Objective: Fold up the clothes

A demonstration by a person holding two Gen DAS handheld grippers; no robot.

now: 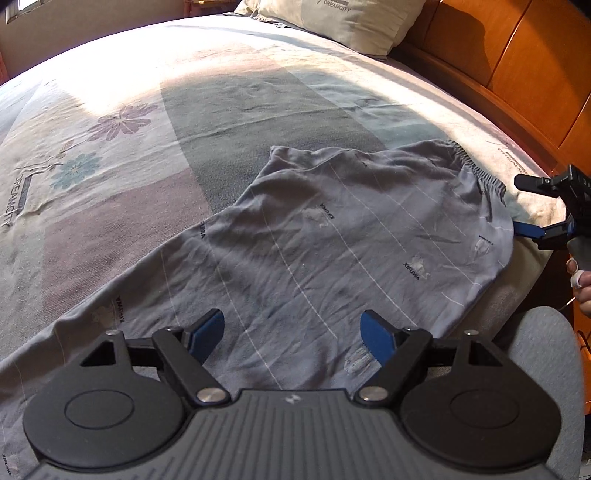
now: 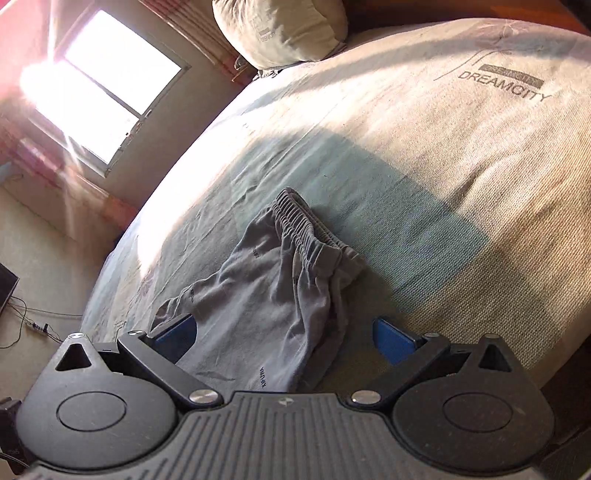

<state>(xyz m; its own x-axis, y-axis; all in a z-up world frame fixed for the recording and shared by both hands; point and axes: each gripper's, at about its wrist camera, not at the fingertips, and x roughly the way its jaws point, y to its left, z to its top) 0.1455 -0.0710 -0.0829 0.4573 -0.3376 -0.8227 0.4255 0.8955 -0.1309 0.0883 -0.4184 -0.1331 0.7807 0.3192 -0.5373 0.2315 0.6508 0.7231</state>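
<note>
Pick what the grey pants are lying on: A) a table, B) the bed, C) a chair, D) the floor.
B: the pants lie spread on the bed, with a pillow at its far end.

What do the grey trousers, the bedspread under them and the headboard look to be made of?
Grey trousers: thin, soft woven cloth, matte, likely cotton or a blend; it creases finely and gathers at the elastic waistband.
Bedspread: coarser woven fabric, matte; a visible grain shows in the right wrist view.
Headboard: wood or wood veneer with a glossy orange-brown finish; the panels catch the light.
</note>
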